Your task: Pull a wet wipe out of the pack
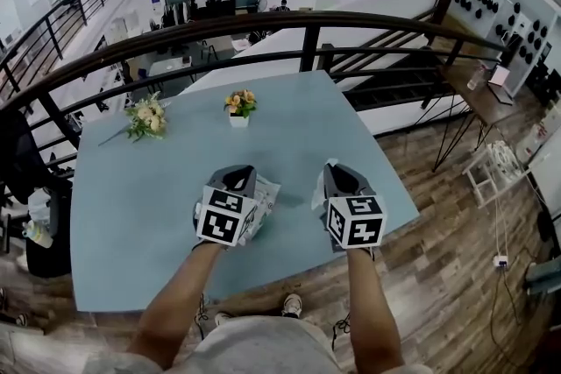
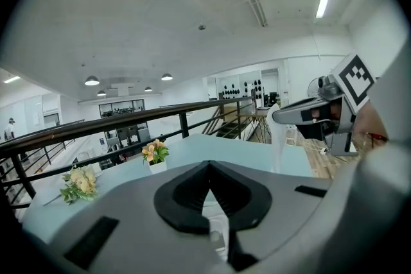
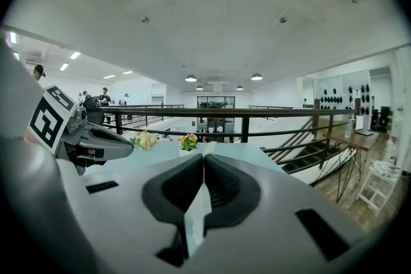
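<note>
In the head view both grippers hang side by side over the near part of the light blue table (image 1: 123,215). My left gripper (image 1: 238,176) is shut on the white printed wipe pack (image 1: 266,199), which pokes out to its right. In the left gripper view the left gripper (image 2: 209,165) has its jaws together, and a strip of the pack (image 2: 217,228) shows between them. My right gripper (image 1: 338,174) is shut on a white wet wipe (image 1: 321,192), apart from the pack. In the right gripper view that wipe (image 3: 196,212) runs pinched between the shut jaws of the right gripper (image 3: 203,158).
A small white pot of orange flowers (image 1: 239,108) and a lying bouquet (image 1: 146,118) sit toward the table's far side. A dark railing (image 1: 307,22) curves behind the table. The table's near edge is just below the grippers, with wooden floor and the person's shoes under it.
</note>
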A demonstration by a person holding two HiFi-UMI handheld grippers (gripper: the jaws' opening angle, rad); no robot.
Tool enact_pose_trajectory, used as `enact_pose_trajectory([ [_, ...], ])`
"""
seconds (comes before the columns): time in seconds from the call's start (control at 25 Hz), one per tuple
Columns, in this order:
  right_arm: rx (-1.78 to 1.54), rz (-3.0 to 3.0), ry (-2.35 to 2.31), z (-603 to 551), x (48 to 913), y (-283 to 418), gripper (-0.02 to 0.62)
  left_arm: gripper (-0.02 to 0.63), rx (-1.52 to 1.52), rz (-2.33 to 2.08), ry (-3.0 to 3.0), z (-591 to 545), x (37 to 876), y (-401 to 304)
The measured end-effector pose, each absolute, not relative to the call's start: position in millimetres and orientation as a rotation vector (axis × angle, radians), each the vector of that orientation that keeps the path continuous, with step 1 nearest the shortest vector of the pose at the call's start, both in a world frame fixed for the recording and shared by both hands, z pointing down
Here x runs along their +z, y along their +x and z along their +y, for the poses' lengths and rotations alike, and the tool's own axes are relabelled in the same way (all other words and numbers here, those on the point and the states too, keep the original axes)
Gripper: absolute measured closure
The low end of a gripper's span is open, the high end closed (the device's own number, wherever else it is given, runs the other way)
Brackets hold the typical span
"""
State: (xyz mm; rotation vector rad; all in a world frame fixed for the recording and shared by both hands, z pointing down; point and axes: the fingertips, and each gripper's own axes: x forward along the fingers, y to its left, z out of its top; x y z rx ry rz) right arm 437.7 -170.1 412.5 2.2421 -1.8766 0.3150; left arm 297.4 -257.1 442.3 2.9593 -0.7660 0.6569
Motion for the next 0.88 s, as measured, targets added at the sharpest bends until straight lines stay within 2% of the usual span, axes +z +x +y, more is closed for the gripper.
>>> enact_pose_trajectory([
  [0.88,0.299,-1.877,2.254,-169.4,408.7,433.1,0.588,0.612,0.650,-0.758,2.969,-257.5,440.1,294.9],
])
